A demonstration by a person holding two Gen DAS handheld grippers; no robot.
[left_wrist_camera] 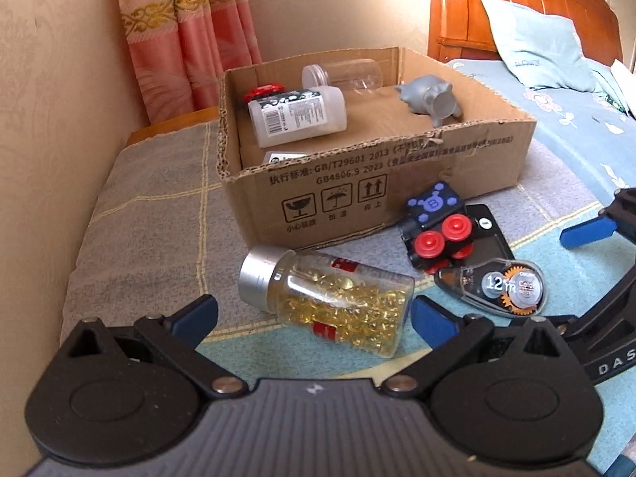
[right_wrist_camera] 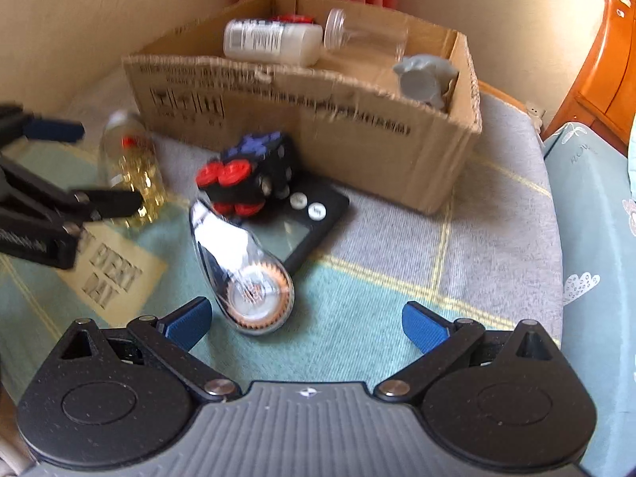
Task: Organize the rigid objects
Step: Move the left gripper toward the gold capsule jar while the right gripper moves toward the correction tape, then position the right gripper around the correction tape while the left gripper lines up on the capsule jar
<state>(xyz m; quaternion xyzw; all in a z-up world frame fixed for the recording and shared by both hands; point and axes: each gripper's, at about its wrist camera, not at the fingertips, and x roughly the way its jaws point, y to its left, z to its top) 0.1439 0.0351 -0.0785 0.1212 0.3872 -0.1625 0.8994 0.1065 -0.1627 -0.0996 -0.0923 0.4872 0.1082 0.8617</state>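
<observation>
An open cardboard box [left_wrist_camera: 357,194] [right_wrist_camera: 302,127] holds a white bottle [left_wrist_camera: 298,115], a clear jar [left_wrist_camera: 346,73], a grey toy figure [left_wrist_camera: 431,99] and a red-capped item [left_wrist_camera: 264,90]. On the blanket in front lie a bottle of yellow capsules [left_wrist_camera: 330,302] [right_wrist_camera: 133,167], a black toy with red wheels [left_wrist_camera: 435,222] [right_wrist_camera: 248,177], a black flat device [right_wrist_camera: 310,226] and a correction tape [left_wrist_camera: 497,288] [right_wrist_camera: 242,274]. My left gripper [left_wrist_camera: 314,318] is open, its fingers either side of the capsule bottle. My right gripper [right_wrist_camera: 306,324] is open, just right of the tape.
The blanket [right_wrist_camera: 397,298] covers a surface beside a wall and pink curtains [left_wrist_camera: 179,35]. A bed with a blue pillow [left_wrist_camera: 536,43] and wooden headboard lies to the right. A yellow printed patch [right_wrist_camera: 111,274] is on the blanket at left.
</observation>
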